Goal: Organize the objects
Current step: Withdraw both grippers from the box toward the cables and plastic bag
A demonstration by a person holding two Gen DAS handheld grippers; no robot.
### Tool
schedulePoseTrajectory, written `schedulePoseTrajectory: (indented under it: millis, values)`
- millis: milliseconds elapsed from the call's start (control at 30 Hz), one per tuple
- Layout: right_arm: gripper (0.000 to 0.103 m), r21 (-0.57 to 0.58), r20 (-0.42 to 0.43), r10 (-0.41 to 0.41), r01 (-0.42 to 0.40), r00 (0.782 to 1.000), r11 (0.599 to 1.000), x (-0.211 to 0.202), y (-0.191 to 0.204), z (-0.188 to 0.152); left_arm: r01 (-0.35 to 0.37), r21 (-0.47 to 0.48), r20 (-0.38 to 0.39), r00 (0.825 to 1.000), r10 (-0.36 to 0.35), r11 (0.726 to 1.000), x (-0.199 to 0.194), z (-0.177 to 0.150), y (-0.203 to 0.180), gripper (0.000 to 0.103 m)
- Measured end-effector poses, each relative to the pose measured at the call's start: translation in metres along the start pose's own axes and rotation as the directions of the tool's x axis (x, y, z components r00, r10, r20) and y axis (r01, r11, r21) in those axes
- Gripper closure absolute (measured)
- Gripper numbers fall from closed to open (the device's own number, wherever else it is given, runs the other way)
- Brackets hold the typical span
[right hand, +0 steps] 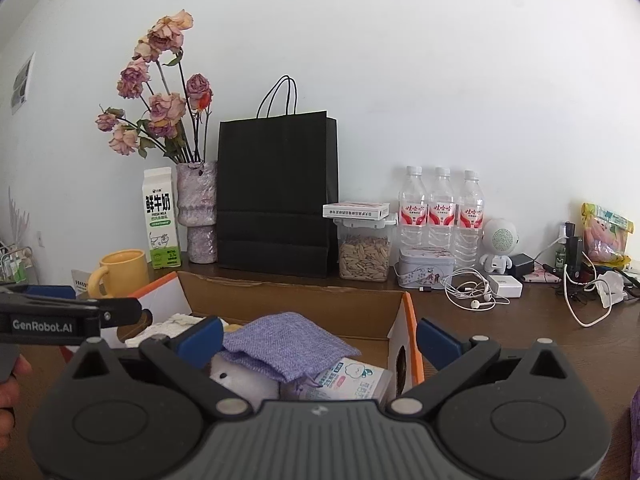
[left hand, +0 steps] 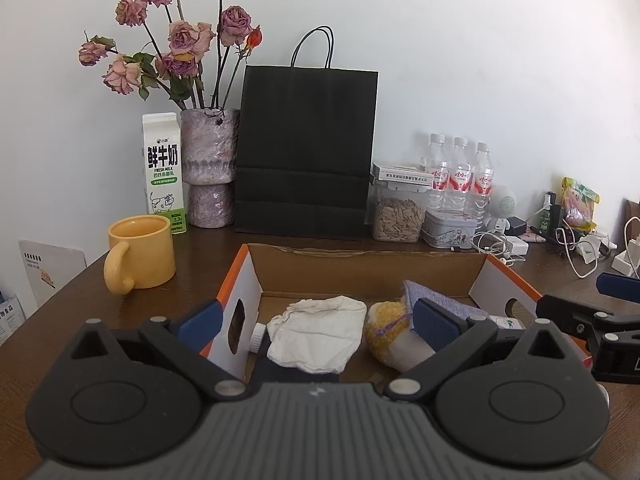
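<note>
our left tool (left hand: 316, 320) and right tool (right hand: 318, 338) both gape apart, empty, over the cardboard box (left hand: 372, 266). inside, the white cloth (left hand: 318, 334) lies lengthwise toward us beside the purple pouch (right hand: 286, 342).

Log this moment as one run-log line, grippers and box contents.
left gripper open | right gripper open | both over cardboard box | inside: white cloth, purple pouch, plush toy

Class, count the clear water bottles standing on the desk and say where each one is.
3, in a row against the wall: left, middle, right, behind the tin. None appear hidden.
</note>
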State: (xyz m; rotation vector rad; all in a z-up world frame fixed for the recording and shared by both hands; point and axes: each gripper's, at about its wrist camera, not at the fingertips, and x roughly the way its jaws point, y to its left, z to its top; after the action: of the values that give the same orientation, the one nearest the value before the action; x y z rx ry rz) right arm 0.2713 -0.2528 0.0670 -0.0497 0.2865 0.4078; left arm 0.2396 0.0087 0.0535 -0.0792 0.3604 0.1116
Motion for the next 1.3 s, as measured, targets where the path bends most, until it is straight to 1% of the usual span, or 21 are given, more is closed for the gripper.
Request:
schedulePoseTrajectory:
  millis: [267,467,733,800,1000,1033,1100,1167,1200,1300]
  values:
    - [0.000,-0.015,-0.033,-0.018,0.017,0.999,1.000,-0.025,-0.006,-0.013,-0.008,0.020,-0.012,1.000,0.008,1.000,-0.019,-0.007,0.004,0.000]
    - [0.000,-0.036,-0.056,-0.012,0.010,0.998,0.999,-0.046,-0.005,-0.023,0.002,0.035,-0.040,0.999,-0.001,0.999,-0.034,-0.015,0.008,0.000]
    - [0.000,-0.075,-0.137,0.009,-0.020,0.991,0.997,-0.070,0.002,-0.048,0.008,0.040,-0.097,0.995,-0.004,0.999,-0.052,-0.033,0.017,0.000]
    - [0.003,-0.091,-0.168,0.021,-0.037,0.986,0.995,-0.073,0.005,-0.056,0.006,0.038,-0.107,0.994,-0.002,0.999,-0.055,-0.038,0.019,0.000]
    - [0.022,-0.124,-0.250,0.070,-0.104,0.966,0.987,-0.075,0.016,-0.075,0.010,0.029,-0.148,0.989,-0.005,1.000,-0.064,-0.049,0.026,0.000]
    - [0.027,-0.123,-0.262,0.079,-0.114,0.962,0.986,-0.074,0.017,-0.078,0.014,0.029,-0.155,0.988,-0.009,0.999,-0.066,-0.052,0.027,0.000]
    - [0.033,-0.110,-0.288,0.105,-0.142,0.952,0.984,-0.071,0.018,-0.081,0.018,0.030,-0.167,0.986,-0.013,0.999,-0.068,-0.056,0.028,0.000]
    - [0.056,-0.080,-0.315,0.132,-0.165,0.940,0.983,-0.065,0.017,-0.083,0.018,0.025,-0.175,0.984,-0.013,1.000,-0.069,-0.059,0.029,0.000]
    - [0.060,-0.064,-0.325,0.138,-0.168,0.936,0.984,-0.061,0.016,-0.085,0.016,0.021,-0.179,0.984,-0.012,1.000,-0.069,-0.061,0.030,0.000]
    - [0.062,-0.042,-0.338,0.150,-0.174,0.929,0.984,-0.054,0.017,-0.087,0.015,0.010,-0.188,0.982,-0.013,1.000,-0.068,-0.063,0.033,0.000]
